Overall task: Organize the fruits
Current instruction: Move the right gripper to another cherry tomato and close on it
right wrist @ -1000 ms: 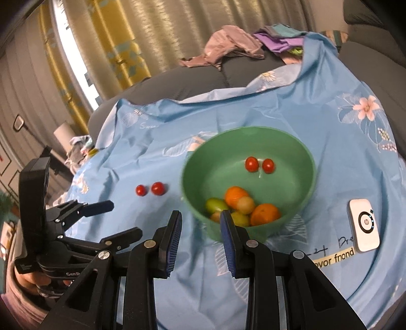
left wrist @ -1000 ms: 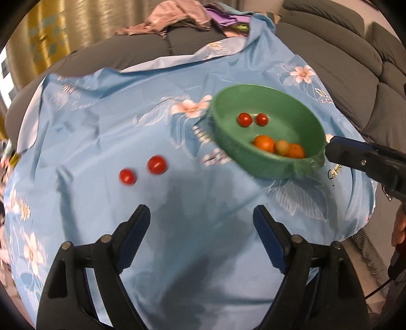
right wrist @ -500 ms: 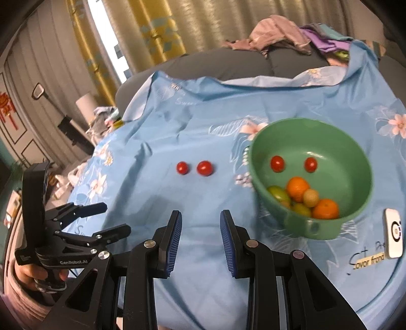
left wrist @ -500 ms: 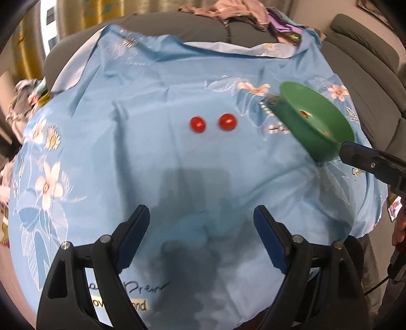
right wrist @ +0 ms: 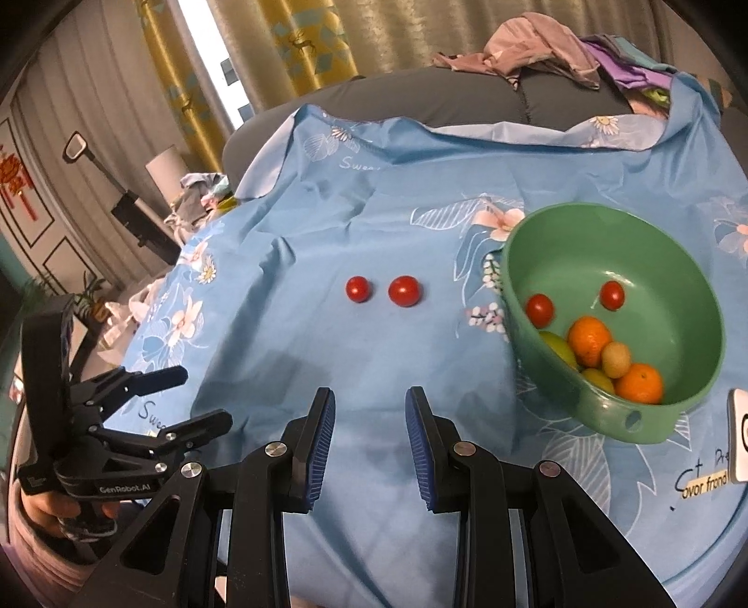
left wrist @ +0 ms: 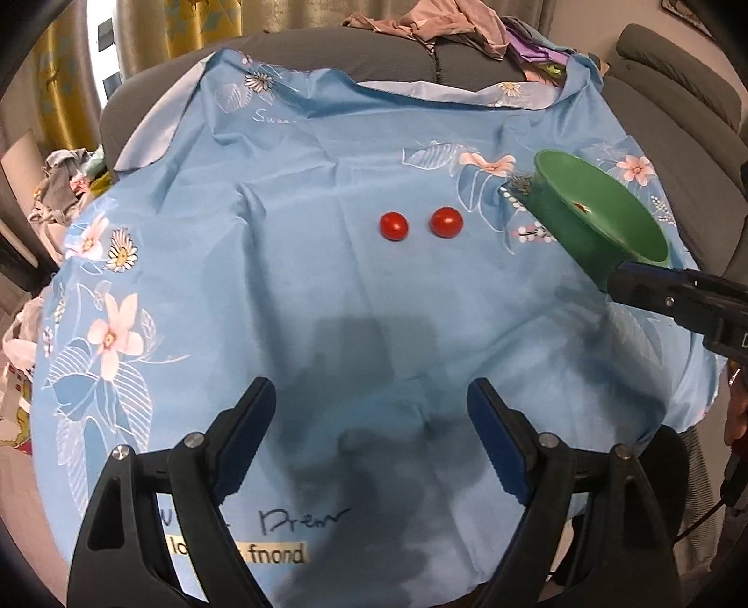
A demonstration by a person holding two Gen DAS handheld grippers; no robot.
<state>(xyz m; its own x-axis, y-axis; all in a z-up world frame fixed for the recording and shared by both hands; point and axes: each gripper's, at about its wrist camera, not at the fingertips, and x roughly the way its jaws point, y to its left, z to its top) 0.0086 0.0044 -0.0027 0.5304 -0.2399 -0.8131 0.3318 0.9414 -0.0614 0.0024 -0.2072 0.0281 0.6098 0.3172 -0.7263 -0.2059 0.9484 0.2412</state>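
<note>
Two red cherry tomatoes lie side by side on the blue floral cloth: the left tomato point(left wrist: 393, 226) point(right wrist: 358, 289) and the right tomato point(left wrist: 446, 221) point(right wrist: 405, 291). A green bowl point(right wrist: 645, 421) point(left wrist: 561, 210) stands to their right and holds two cherry tomatoes point(right wrist: 540, 309), two oranges point(right wrist: 589, 340) and several small yellow-green fruits. My left gripper point(left wrist: 369, 439) is open and empty, well short of the loose tomatoes; it also shows in the right wrist view point(right wrist: 196, 397). My right gripper point(right wrist: 369, 435) is part open and empty, near the table's front, left of the bowl.
A white card-like device point(right wrist: 738, 439) lies at the table's right edge by the bowl. A grey sofa point(left wrist: 678, 117) with a heap of clothes point(right wrist: 537, 42) wraps around the back and right. Clutter and curtains stand to the left.
Both grippers have swung left, so the two loose tomatoes now sit near the middle of each view and the bowl lies at the right. The jaws have not changed.
</note>
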